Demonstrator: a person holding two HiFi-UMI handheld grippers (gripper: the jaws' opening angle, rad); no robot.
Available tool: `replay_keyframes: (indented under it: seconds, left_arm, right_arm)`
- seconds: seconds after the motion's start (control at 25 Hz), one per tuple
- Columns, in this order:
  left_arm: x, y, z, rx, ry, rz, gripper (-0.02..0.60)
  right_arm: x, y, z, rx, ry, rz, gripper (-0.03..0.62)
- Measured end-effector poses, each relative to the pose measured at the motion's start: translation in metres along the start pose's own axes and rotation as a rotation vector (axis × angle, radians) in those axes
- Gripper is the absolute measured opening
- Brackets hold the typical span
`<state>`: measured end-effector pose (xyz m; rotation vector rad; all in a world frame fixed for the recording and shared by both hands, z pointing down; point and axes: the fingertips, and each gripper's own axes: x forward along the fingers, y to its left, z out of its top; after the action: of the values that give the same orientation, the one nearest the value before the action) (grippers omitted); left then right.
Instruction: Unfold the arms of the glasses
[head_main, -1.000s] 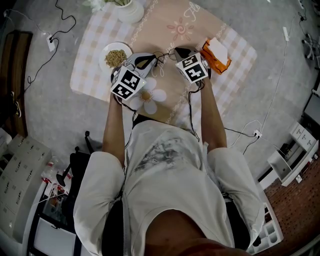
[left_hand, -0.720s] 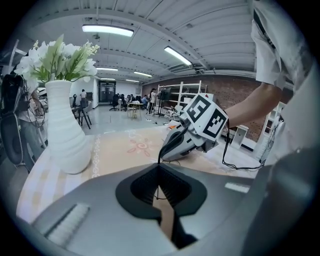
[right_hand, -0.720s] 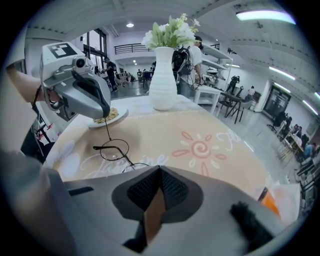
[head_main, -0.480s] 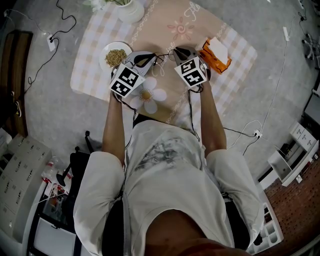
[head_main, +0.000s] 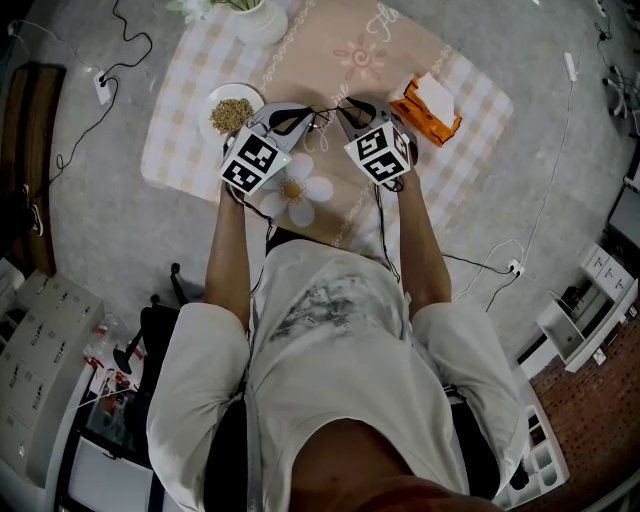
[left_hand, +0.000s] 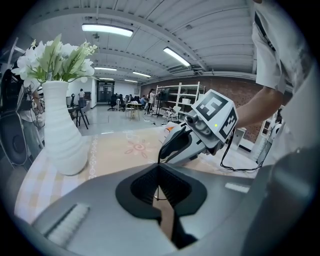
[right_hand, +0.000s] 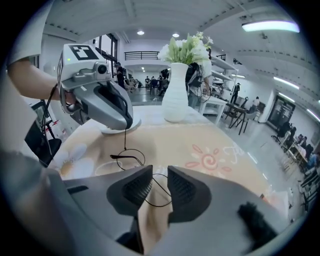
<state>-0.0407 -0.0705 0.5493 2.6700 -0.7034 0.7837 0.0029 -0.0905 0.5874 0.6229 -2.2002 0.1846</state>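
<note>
Thin wire-rimmed glasses (head_main: 326, 108) hang between my two grippers above the beige tablecloth (head_main: 350, 50). My left gripper (left_hand: 159, 169) is shut on the thin end of one arm (left_hand: 159, 186), which rises straight out of its pads. In the right gripper view that arm drops from the left gripper (right_hand: 102, 107) to one round lens (right_hand: 131, 159). My right gripper (right_hand: 159, 189) is opening. The second lens rim (right_hand: 156, 196) and a thin wire pass through the gap between its pads without being pressed. From above, both grippers' tips meet at the glasses, left gripper (head_main: 300, 118) and right gripper (head_main: 347, 106).
A white vase of flowers (left_hand: 60, 135) stands at the far end of the cloth. A white plate of grains (head_main: 232, 112) lies just left of the left gripper. An orange tissue pack (head_main: 432, 108) sits right of the right gripper. Cables trail over the grey floor.
My right gripper's jaws have opened and let go of the glasses, and the gripper has rolled and shifted slightly back and left. The left gripper has kept still, gripping the arm.
</note>
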Motion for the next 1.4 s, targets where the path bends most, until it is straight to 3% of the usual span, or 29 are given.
replay_keyframes:
  seconds: [0.76,1.4]
  left_arm:
    - [-0.006,-0.005,0.006,0.008,-0.011,-0.012,0.008]
    - [-0.012,-0.008,0.006,-0.001,-0.02,-0.019,0.008]
  right_arm:
    - [-0.013,0.044,0.019,-0.091,-0.042,0.042,0.12]
    - [0.0,0.076,0.019,-0.243,0.003,0.062,0.133]
